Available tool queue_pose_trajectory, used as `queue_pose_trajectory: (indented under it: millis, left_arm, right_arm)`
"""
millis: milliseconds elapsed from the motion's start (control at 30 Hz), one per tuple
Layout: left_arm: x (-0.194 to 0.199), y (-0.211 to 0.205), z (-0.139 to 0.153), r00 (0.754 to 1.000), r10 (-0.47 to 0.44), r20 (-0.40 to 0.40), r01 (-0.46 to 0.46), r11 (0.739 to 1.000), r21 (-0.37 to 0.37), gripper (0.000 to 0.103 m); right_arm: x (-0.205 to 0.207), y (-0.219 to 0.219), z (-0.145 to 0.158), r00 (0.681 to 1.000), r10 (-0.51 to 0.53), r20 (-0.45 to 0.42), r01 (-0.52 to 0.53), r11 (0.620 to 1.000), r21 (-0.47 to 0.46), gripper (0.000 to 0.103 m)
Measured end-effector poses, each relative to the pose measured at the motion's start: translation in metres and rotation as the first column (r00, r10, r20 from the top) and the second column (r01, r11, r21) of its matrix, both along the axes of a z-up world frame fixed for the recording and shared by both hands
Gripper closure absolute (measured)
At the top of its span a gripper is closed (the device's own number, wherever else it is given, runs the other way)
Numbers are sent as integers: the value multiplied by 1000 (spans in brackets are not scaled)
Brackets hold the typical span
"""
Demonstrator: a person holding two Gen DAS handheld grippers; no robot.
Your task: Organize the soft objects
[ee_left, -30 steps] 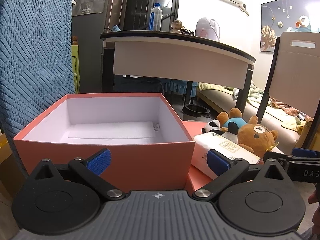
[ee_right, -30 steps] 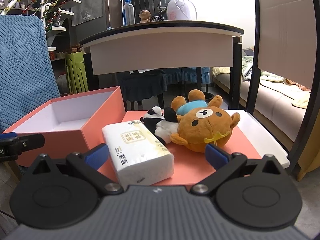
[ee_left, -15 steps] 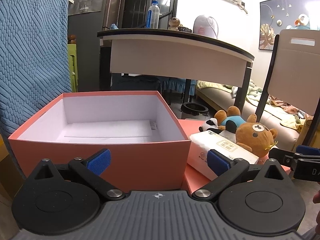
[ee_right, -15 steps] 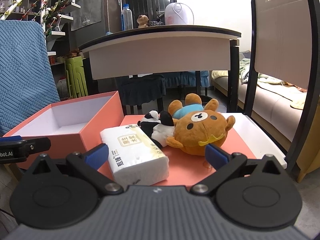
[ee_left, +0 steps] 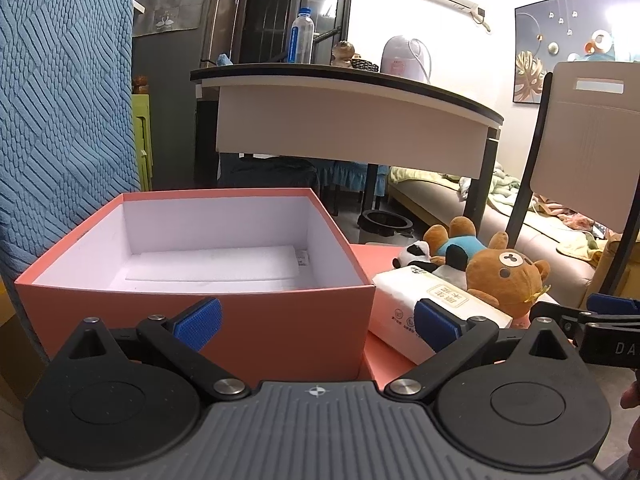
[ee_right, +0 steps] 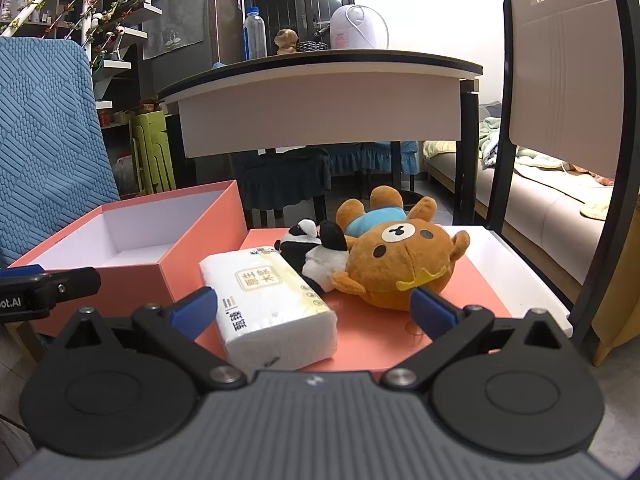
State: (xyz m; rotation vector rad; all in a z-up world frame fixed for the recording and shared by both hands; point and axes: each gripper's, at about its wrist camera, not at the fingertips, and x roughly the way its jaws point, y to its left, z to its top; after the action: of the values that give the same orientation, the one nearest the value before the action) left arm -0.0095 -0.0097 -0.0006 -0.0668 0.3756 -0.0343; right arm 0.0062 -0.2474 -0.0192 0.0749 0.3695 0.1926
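Both grippers empty, fingers spread: left gripper (ee_left: 317, 318) faces the empty box (ee_left: 192, 264); right gripper (ee_right: 314, 306) faces tissue pack (ee_right: 272, 300), panda (ee_right: 316, 246) and bear (ee_right: 396, 260) on the lid (ee_right: 384, 336), right of box, likely awaiting boxing.

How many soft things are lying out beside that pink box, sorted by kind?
Plush toys: 2, the brown bear and the small panda
Tissue packs: 1, the white tissue pack
Total: 3, all on the pink lid beside the open pink box, which holds none of them.
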Motion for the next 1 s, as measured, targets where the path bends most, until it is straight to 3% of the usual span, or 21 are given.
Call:
queue_pose_trajectory:
  millis: [633,1000]
  left_arm:
    - [1,-32,-3,998,-25,62,27,999,-27,0]
    - [10,-97,-19,988,-89,124,83,995,50,0]
  right_arm:
    - [-8,-18,3,999,-30,23,29,999,33,0]
    - [-21,-55,7,982,-166,87,159,984,80,0]
